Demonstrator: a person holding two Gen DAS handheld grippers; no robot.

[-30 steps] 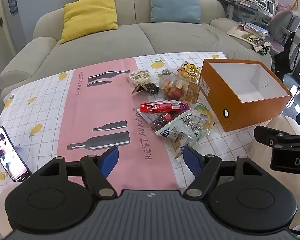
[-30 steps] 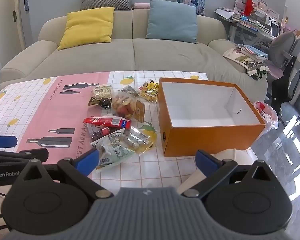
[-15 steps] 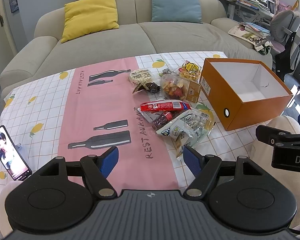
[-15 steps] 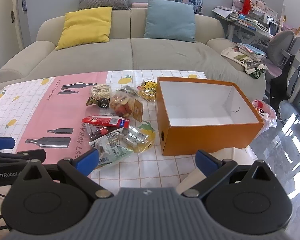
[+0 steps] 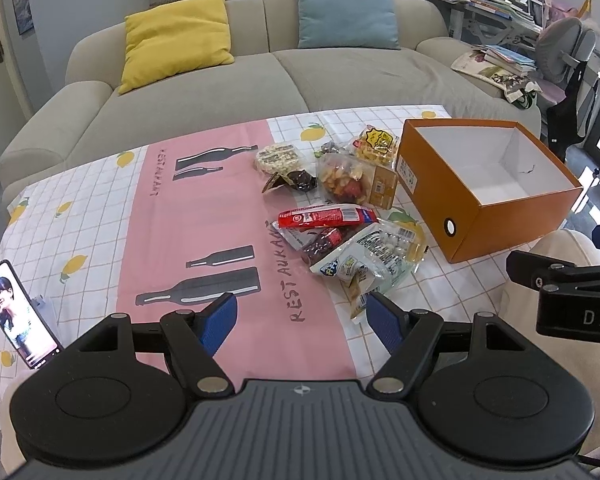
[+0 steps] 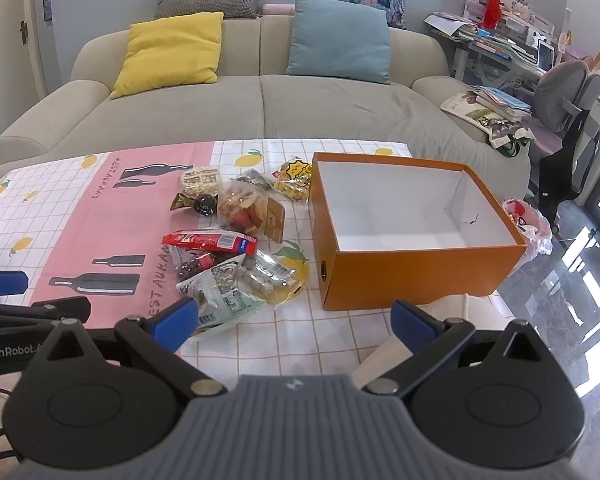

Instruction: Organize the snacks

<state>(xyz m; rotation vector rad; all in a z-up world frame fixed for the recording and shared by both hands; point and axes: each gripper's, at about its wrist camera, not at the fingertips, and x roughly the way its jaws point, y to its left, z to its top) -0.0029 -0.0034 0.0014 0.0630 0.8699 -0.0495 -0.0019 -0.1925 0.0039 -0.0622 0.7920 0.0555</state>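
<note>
Both the left gripper and right gripper hold their blue fingers wide, empty. Beyond them, a heap of crinkly snack packets, red, clear and yellow, lies just left of the open orange box on the surface.

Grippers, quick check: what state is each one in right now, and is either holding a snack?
Left gripper: jaws open, holding nothing.
Right gripper: jaws open, holding nothing.

one orange box, two cushions
</note>
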